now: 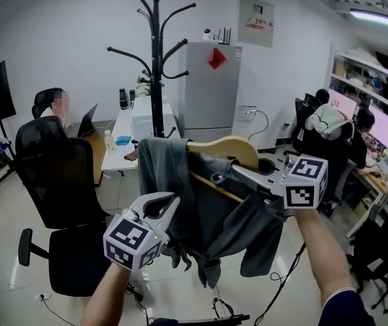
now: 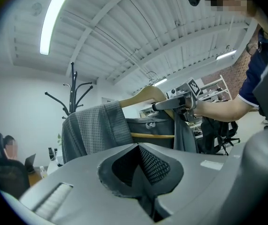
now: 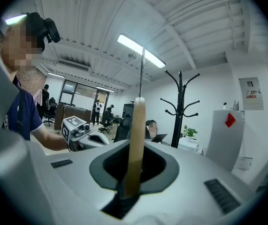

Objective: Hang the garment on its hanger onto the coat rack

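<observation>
Not hung yet
Right hand-held gripper [image 1: 222, 177] clamps the garment [image 1: 180, 182] hanger [image 1: 231, 148]; left hand-held gripper [image 1: 166, 206] closed, empty; coat rack [image 1: 157, 66] well apart.

- The left gripper [image 1: 172, 201] points level, with its jaws together and nothing in them.
- The right gripper [image 1: 218, 178] pinches the hanger [image 1: 229, 148].
- The left forearm [image 1: 104, 299] and right forearm [image 1: 323, 250] reach forward.
</observation>
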The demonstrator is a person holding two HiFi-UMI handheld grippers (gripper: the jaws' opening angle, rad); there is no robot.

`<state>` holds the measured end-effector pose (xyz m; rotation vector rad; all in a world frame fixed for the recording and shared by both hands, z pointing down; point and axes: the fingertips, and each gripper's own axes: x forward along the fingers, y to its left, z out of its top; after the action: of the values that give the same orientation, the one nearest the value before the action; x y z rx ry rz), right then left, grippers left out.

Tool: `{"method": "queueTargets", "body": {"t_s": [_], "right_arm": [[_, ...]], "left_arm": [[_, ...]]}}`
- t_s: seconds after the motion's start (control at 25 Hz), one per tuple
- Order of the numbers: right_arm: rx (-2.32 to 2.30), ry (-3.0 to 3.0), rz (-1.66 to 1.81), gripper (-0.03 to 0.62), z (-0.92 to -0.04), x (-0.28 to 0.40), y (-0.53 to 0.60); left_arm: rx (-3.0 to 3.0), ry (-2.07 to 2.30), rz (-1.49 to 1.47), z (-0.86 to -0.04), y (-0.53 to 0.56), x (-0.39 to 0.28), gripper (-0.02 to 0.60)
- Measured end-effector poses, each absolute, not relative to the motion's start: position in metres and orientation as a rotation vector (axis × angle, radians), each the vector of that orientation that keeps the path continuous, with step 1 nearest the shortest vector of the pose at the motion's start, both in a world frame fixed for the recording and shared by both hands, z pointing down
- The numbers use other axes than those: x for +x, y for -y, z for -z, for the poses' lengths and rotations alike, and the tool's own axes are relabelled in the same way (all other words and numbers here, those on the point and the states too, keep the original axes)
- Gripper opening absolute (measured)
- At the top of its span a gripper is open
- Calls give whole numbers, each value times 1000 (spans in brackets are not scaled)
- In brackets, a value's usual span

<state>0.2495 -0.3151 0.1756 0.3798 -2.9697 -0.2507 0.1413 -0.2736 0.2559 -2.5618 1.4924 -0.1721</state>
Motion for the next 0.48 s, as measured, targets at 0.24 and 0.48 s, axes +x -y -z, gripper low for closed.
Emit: {"method": "queueTargets", "body": {"t_s": [0.24, 0.48], "right_arm": [[312, 3004, 234, 41, -172, 203, 356], [283, 3001, 244, 41, -168, 149, 404]], "left_arm": [[-2479, -1595, 198, -247, 303, 93, 2], [-2454, -1631, 174, -241, 342, 46, 2]]}}
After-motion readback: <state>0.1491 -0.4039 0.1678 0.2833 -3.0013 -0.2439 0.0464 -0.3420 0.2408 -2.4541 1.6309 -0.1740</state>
